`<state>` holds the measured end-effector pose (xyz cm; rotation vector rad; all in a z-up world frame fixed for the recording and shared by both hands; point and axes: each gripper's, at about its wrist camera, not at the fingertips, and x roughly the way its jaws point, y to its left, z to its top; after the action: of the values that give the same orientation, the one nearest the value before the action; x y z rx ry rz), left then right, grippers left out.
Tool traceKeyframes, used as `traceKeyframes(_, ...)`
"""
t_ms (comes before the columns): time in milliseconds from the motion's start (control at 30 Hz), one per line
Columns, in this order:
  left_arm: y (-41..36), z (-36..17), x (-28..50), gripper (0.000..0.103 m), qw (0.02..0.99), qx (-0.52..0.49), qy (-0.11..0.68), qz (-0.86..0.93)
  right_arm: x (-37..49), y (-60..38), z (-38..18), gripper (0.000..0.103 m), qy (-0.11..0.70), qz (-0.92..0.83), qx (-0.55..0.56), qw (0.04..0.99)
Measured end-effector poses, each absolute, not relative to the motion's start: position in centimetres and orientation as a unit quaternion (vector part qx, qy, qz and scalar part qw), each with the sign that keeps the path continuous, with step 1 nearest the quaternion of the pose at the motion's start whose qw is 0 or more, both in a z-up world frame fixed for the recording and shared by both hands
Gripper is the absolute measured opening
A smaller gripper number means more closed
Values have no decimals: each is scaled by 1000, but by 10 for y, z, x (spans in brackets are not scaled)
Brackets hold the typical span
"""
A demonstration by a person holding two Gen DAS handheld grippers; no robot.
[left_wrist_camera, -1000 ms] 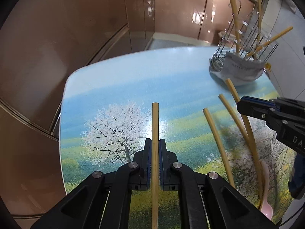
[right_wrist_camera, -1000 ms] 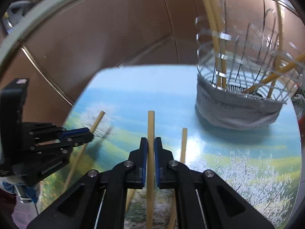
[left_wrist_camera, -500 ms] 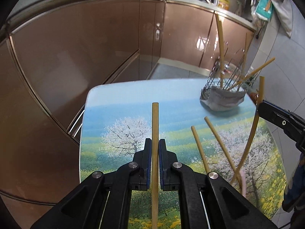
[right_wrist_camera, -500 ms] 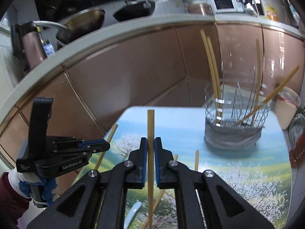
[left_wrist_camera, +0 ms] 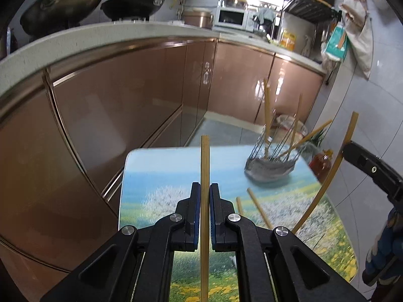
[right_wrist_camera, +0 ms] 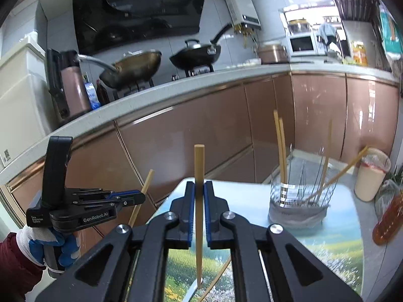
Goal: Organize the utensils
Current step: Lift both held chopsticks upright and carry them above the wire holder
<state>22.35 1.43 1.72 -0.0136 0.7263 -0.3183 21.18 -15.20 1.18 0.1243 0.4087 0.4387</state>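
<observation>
Above table (left_wrist_camera: pixel 156 176): both grippers are hovering.
Left gripper (left_wrist_camera: pixel 205 193): clamping one chopstick (left_wrist_camera: pixel 204 161).
Right gripper (right_wrist_camera: pixel 199 191): pinching another chopstick (right_wrist_camera: pixel 199 163).

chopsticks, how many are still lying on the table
2 show in the left wrist view: a short one and a longer one, side by side just right of the left gripper. The gripper bodies may hide more.
</observation>
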Motion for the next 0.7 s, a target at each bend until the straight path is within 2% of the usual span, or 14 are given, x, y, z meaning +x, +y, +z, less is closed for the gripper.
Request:
traceKeyframes(367, -39, 97, 244, 6, 940, -69, 246, -227, 221, -203, 85, 6, 129, 180, 54, 974)
traceKeyframes(700, -106, 122, 308, 6, 947, -137, 147, -252, 271, -260, 107, 6, 84, 148, 59, 984)
